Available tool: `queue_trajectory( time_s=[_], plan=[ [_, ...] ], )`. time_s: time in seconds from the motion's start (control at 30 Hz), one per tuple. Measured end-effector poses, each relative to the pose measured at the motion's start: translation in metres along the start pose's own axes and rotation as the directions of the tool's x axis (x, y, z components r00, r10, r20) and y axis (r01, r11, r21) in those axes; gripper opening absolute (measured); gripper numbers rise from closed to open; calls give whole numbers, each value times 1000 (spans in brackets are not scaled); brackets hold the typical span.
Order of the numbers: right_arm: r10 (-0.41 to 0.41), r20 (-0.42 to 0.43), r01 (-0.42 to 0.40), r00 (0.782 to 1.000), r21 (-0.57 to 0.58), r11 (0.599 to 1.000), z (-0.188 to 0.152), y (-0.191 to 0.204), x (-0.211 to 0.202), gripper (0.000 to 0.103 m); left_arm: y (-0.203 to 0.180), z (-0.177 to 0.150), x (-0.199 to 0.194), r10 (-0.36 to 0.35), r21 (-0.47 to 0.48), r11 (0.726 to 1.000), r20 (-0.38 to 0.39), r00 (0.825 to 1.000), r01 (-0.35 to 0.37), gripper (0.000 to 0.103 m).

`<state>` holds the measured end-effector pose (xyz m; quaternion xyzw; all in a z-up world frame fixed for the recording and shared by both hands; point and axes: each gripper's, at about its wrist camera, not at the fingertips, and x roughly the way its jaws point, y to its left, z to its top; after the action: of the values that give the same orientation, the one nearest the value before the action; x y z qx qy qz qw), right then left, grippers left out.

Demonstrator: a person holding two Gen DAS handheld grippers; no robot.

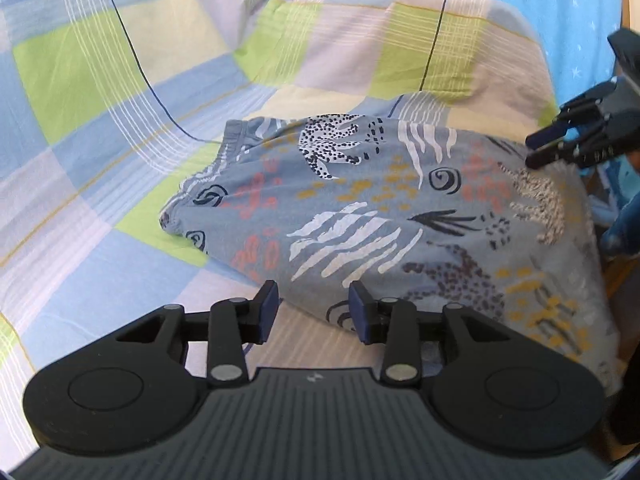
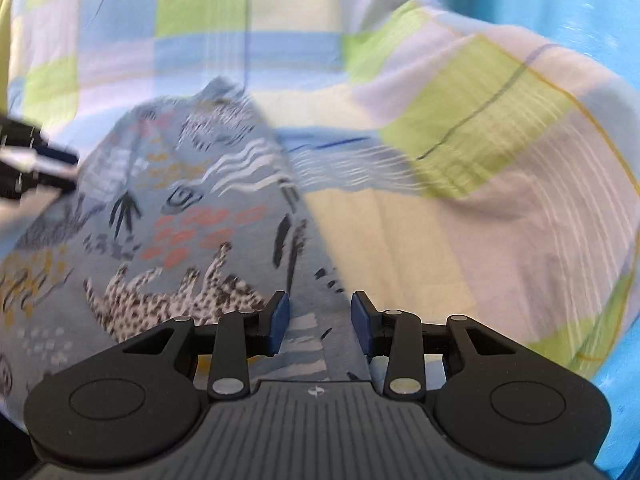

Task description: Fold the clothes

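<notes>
Tongs both gape empty: our left gripper and right gripper flank the patterned garment on the checked sheet; fold stage unclear.

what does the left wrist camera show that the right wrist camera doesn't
Only the left wrist view shows the patterned garment's gathered waistband end and the star-printed blue fabric behind. Only the right wrist view shows the garment's edge running between the right gripper's open fingers; this view is motion-blurred. Both show the garment lying on the checked sheet, each camera's own open gripper, including the left gripper, and the other gripper at the frame edge.
</notes>
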<state>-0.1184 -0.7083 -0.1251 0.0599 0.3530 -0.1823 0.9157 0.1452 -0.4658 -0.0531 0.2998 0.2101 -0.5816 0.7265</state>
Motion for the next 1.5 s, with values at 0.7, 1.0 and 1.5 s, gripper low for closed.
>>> queue_trajectory(
  time_s=[0.7, 1.0, 1.5],
  plan=[
    [110, -152, -179, 982, -577, 797, -49, 229, -75, 52, -65, -3, -131, 98, -193, 977, 21, 995, -92, 59],
    [16, 5, -7, 1000, -734, 679, -108, 246, -48, 26, -78, -48, -118, 145, -317, 936, -46, 988, -152, 60],
    [251, 282, -244, 926, -63, 968, -66, 143, -108, 0, -142, -52, -92, 92, -253, 964, 30, 995, -81, 70]
  ],
)
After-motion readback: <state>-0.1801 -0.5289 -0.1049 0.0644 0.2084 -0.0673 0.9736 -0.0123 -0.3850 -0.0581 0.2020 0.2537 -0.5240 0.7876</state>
